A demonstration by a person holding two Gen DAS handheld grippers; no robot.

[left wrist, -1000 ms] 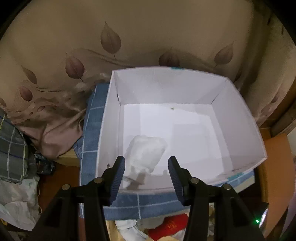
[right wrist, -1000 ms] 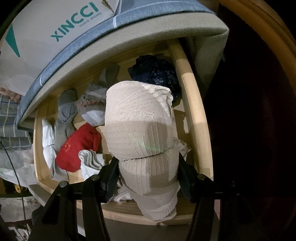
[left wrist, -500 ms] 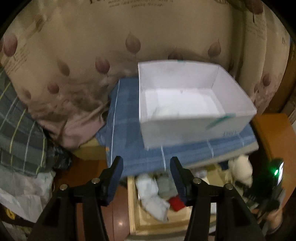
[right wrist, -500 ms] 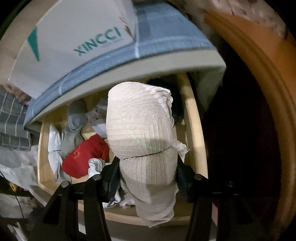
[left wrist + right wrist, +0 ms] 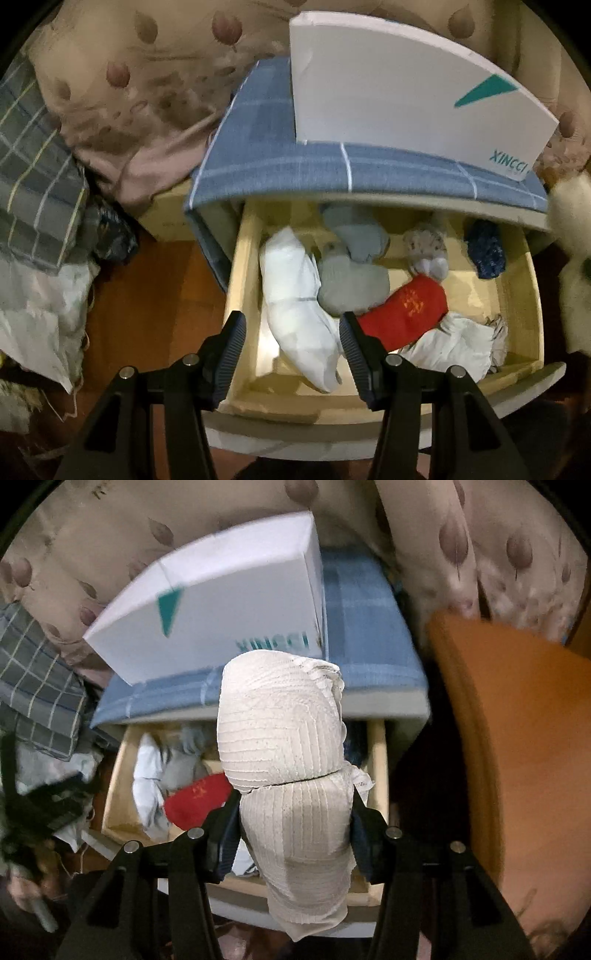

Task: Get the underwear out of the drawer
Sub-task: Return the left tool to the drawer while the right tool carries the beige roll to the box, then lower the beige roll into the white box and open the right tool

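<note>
The right gripper (image 5: 293,816) is clenched on a cream roll (image 5: 284,746) of ribbed underwear, held above the front of the open drawer (image 5: 118,775); its jaws have just been closing a little further on the cloth. The pads bite only the lower half of the roll, and the upper half bulges free above them, split from the lower by a fold line. A loose tail hangs below the jaws. Judged risk: the top half could unroll or slip out on the way to the box (image 5: 221,609), which stands on the blue cloth (image 5: 362,627) behind the drawer, and the tail could catch the drawer front.

The left gripper (image 5: 291,343) hangs released over the drawer's left end, its jaws having just been opening, with nothing pressed between them. A white bundle (image 5: 295,295) lies below the gap. Beside it, toward the drawer's middle, lie a grey bundle (image 5: 351,284) and a red bundle (image 5: 406,314), touching one another. Judged risk: a closing grip here may snag the grey neighbour too, or strike the drawer's left wall (image 5: 240,277), which sits just beside the left finger.
</note>
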